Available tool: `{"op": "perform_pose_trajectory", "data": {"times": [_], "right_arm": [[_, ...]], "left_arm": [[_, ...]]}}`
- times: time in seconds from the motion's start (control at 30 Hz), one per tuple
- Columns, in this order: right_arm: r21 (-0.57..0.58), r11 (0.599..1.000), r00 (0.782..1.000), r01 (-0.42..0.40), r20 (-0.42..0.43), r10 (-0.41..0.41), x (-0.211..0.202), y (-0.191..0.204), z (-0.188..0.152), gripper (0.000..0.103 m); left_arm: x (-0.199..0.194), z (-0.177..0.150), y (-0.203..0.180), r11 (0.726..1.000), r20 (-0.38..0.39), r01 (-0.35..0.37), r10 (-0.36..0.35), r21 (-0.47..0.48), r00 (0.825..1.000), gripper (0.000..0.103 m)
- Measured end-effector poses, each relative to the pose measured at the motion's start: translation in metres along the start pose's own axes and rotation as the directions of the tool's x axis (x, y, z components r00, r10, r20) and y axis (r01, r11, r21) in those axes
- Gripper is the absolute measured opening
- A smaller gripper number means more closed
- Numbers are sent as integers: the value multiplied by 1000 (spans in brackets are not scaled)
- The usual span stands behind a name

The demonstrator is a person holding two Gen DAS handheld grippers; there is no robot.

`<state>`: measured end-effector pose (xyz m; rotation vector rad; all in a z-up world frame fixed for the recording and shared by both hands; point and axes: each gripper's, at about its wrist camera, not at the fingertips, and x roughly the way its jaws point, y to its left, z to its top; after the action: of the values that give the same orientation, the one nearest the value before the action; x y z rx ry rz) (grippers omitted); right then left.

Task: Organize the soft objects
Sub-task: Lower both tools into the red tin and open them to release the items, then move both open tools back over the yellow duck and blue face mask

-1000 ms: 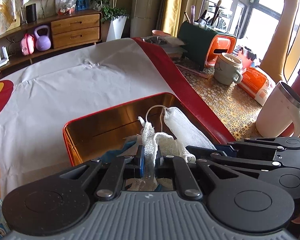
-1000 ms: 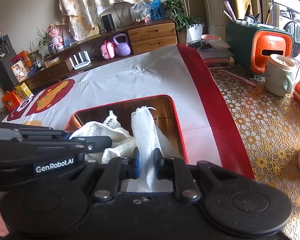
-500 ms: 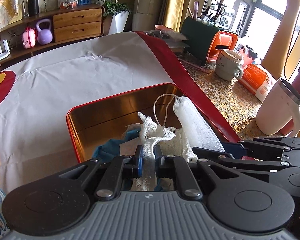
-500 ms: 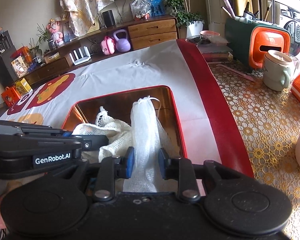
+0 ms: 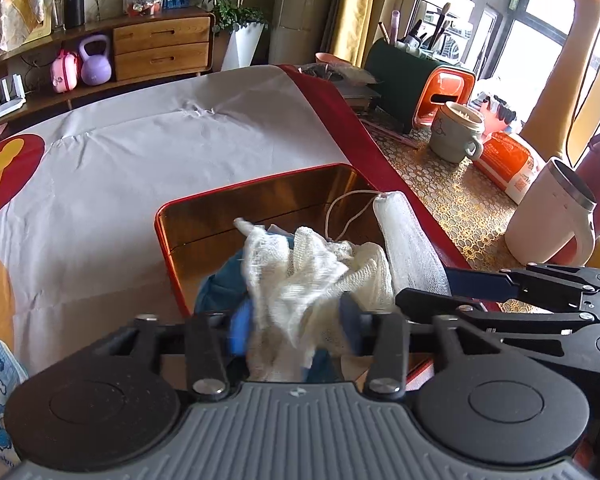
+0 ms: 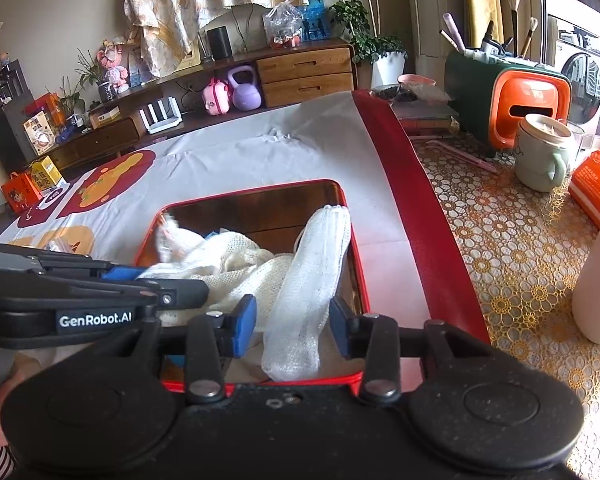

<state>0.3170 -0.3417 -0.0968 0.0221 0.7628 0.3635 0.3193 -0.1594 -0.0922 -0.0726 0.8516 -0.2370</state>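
A red tin box [image 5: 204, 200] with a gold inside [image 6: 260, 190] holds soft things: a crumpled white mesh cloth [image 5: 300, 268], a rolled white net pouch [image 6: 316, 276] with a string loop [image 5: 348, 212], and a blue cloth [image 5: 216, 284] underneath. My left gripper [image 5: 296, 326] is open, its jaws apart on either side of the white mesh cloth, which lies loose. My right gripper [image 6: 292, 320] is open over the box's near edge, its jaws apart beside the net pouch, which leans in the box. The left gripper also shows in the right wrist view [image 6: 168, 292].
The box sits on a white sheet [image 5: 140, 140] with a red border [image 6: 420, 200]. To the right, on a gold lace tablecloth, stand a white mug [image 5: 556, 216], a green cup [image 6: 540, 156], an orange packet [image 5: 508, 160] and an orange-fronted holder [image 6: 528, 100].
Both grippers have opened and let go: the left released the white mesh cloth, the right released the net pouch. Both pieces now rest in the box.
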Motion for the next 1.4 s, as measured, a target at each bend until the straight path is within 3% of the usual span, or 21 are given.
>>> {"op": "perform_pose_trajectory", "data": {"times": [0.03, 0.67, 1.1, 1.4], "right_arm": [[-2, 1000, 1000, -1, 1, 1, -1, 1, 0, 45], [-24, 1000, 998, -10, 65, 12, -47, 23, 1, 70], [-86, 995, 992, -47, 112, 57, -81, 71, -2, 89], [-130, 987, 986, -92, 125, 108, -87, 114, -7, 101]], "left_arm": [[-3, -1, 1, 1000, 10, -7, 7, -3, 1000, 56], [-72, -15, 19, 1000, 93, -1, 3, -21, 996, 59], [-132, -39, 54, 999, 150, -28, 33, -34, 988, 70], [-168, -62, 94, 994, 181, -56, 72, -94, 981, 82]]}}
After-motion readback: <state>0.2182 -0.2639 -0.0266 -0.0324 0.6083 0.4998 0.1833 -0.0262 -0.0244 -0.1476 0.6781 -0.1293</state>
